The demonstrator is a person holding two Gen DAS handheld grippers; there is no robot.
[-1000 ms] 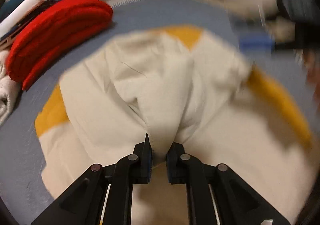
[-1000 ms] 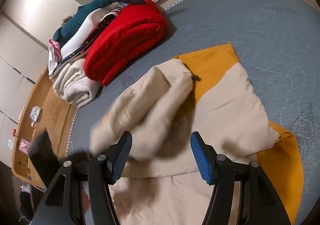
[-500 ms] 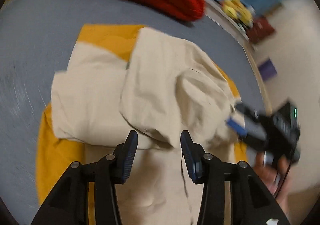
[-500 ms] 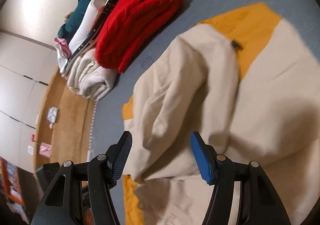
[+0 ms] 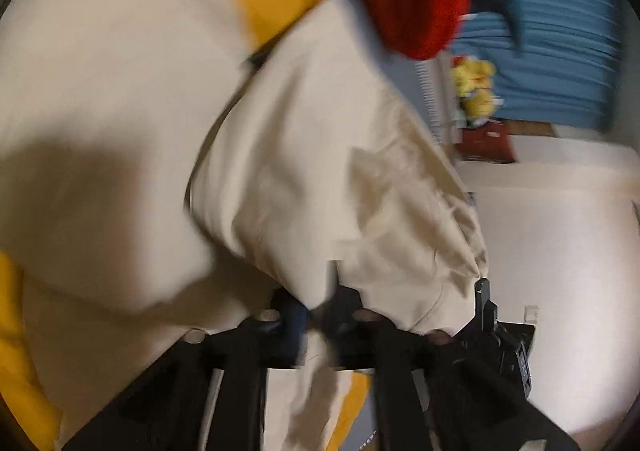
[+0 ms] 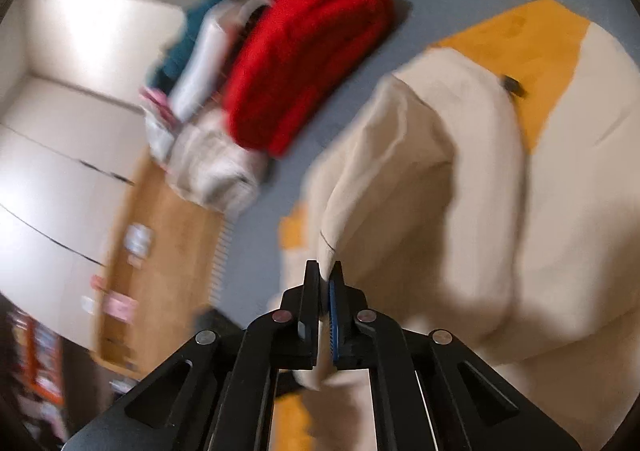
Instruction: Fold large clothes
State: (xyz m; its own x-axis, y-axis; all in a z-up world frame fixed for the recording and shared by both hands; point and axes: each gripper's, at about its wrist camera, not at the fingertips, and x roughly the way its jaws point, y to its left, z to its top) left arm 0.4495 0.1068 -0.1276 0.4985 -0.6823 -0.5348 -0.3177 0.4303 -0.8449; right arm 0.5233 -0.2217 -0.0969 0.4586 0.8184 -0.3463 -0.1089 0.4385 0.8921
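We are partway through the fold, as far as we can judge. The cream-and-yellow garment [image 6: 472,155] lies spread on the grey bed cover [image 6: 360,99], just beside the red folded pile [image 6: 308,63], and one cream section is already doubled over the body, with yellow panels showing at the far corner and along the near edge. The piece is not yet a tidy, compact stack; the doubled part bulges and hangs loose, so we reckon at least one more fold and some smoothing remain.

Our right gripper [image 6: 325,283] has its jaws pressed together on a thin cream edge of the garment, on the side nearest the red pile. Our left gripper [image 5: 316,315] sits under a hanging lobe of the same cloth; the view is smeared and the fabric drapes over the fingertips, so we cannot tell whether its jaws are together or apart.

Beyond the red pile, white folded towels [image 6: 216,167] and a teal plush [image 6: 208,7] sit stacked, which we take as finished or unrelated items.
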